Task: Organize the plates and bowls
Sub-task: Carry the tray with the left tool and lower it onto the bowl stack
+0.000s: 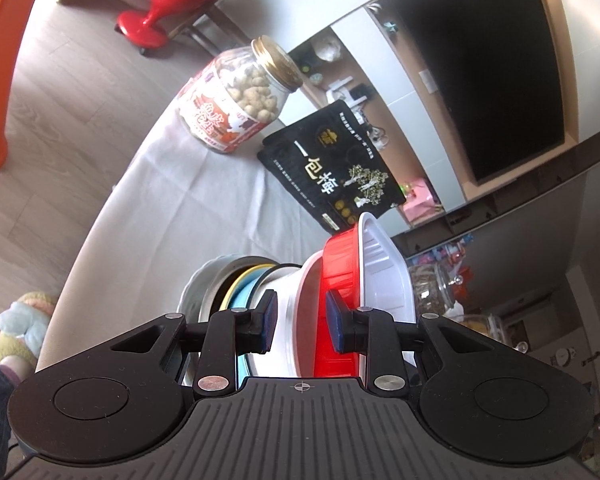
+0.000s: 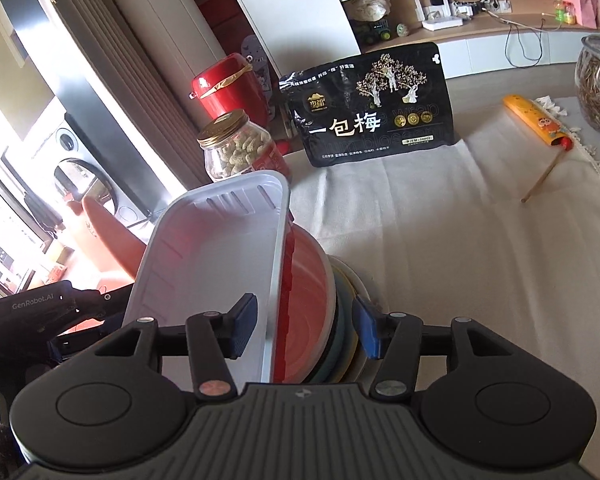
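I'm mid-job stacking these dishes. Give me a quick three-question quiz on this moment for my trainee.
1. True or false: the black snack bag lies flat on the cloth.
2. What rests inside the red bowl? A jar; B white tray; C yellow plate.
3. Which gripper's jaws stand open rather than clamped?

Key:
1. False: the black snack bag stands upright.
2. B.
3. The right gripper; the left gripper is clamped on the red bowl's rim.
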Tool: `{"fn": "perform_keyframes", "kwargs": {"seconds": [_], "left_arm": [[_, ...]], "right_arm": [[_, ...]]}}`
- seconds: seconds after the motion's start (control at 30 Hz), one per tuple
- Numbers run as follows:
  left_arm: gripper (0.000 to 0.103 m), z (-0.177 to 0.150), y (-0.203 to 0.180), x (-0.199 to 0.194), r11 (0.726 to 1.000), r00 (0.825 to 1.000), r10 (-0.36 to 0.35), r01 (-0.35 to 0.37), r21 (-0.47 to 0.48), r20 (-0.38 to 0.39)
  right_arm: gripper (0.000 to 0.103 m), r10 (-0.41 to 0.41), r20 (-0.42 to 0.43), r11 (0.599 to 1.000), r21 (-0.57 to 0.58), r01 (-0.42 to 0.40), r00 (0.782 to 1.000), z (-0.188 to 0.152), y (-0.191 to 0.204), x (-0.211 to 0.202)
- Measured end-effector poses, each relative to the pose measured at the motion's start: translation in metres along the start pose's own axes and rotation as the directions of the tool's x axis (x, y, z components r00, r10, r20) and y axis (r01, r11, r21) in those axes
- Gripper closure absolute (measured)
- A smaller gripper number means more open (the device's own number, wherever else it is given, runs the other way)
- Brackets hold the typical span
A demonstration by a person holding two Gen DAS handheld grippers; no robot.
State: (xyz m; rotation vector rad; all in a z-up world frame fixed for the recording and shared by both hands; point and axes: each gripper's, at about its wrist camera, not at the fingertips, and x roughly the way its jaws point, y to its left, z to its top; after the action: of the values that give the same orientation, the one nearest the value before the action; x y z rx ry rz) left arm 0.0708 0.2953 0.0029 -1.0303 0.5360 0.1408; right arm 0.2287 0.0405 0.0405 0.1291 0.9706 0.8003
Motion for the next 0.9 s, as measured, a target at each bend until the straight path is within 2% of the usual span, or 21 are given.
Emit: {"fn": "perform_keyframes", "kwargs": {"seconds": [0.47,0.63,0.7,0.77,0.9], "left_arm": [[0.074,0.002,0.002,0.004,1.000,1.000,-0.004,0.004,-0.023,0.010],[0.074,0.001,-0.009,-0.018,1.000,0.995,-0.015,0.013,0.015,0.101],[0.074,0.001,-0.018,-0.026,0.998,0.992,-0.035,0.029,0.050,0.125],[0.074,0.000,-0.024,-0.027,0.996,0.992,-0.038,0.028,0.084,0.124],[0.074,-0.003,-0.029,-0.013,0.993,0.997,-0.051,0.045,0.105,0.060]], "right_arm": [[0.049,0.019,0.029,0.999,-0.048,-0.018,0.999,0.007,0.011,0.002],[0.049,-0.026,0.118,0.994,-0.101,0.038,0.993,0.004,0.016,-0.014],[0.052,-0.035,0.145,0.990,-0.129,0.054,0.989,0.003,0.020,-0.020],[0.065,-0.024,0.144,0.988,-0.148,0.046,0.989,0.004,0.024,-0.023],[0.072,-0.019,0.139,0.982,-0.185,0.045,0.990,0.001,0.033,-0.021]]}}
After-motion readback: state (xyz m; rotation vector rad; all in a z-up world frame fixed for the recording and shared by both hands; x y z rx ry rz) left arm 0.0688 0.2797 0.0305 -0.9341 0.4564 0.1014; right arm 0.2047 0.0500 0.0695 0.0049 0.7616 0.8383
